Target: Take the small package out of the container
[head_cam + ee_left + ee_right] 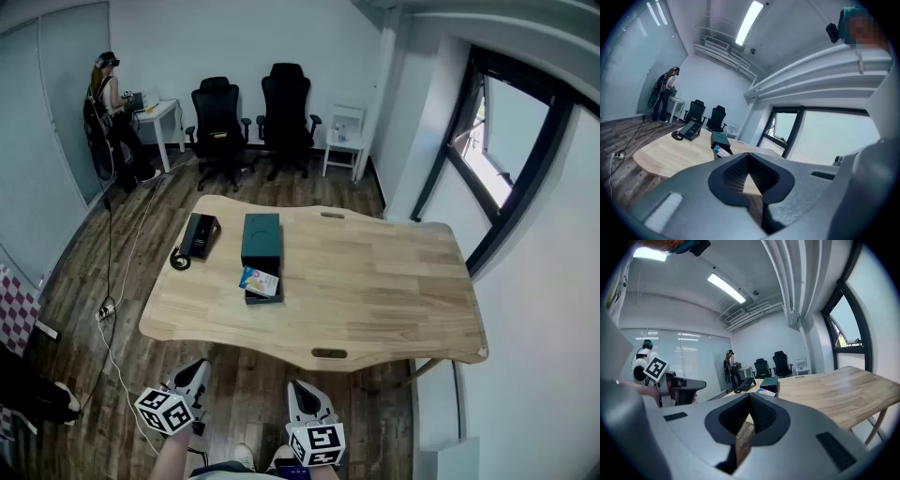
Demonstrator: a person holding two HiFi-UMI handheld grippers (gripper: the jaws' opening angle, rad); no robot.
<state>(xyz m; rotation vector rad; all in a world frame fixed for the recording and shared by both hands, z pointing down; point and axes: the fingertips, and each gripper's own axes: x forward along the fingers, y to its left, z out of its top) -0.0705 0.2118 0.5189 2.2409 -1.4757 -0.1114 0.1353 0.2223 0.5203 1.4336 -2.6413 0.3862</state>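
A dark green box-shaped container (261, 236) lies on the wooden table (375, 281), left of centre. At its near end a small white and blue package (259, 280) rests on the dark pulled-out part. Both show small in the left gripper view, container (721, 138) and package (723, 151), and in the right gripper view, container (769, 381) and package (765, 392). My left gripper (197, 369) and right gripper (298, 388) hang low in front of the table's near edge, well short of the container. Both are shut and empty (749, 161) (751, 399).
A black desk phone (199, 234) with a coiled cord sits left of the container. Two black office chairs (217, 117) stand behind the table, with a white shelf (344, 136) beside them. A person (111, 112) stands at a small desk far left. A cable (108, 309) runs across the floor.
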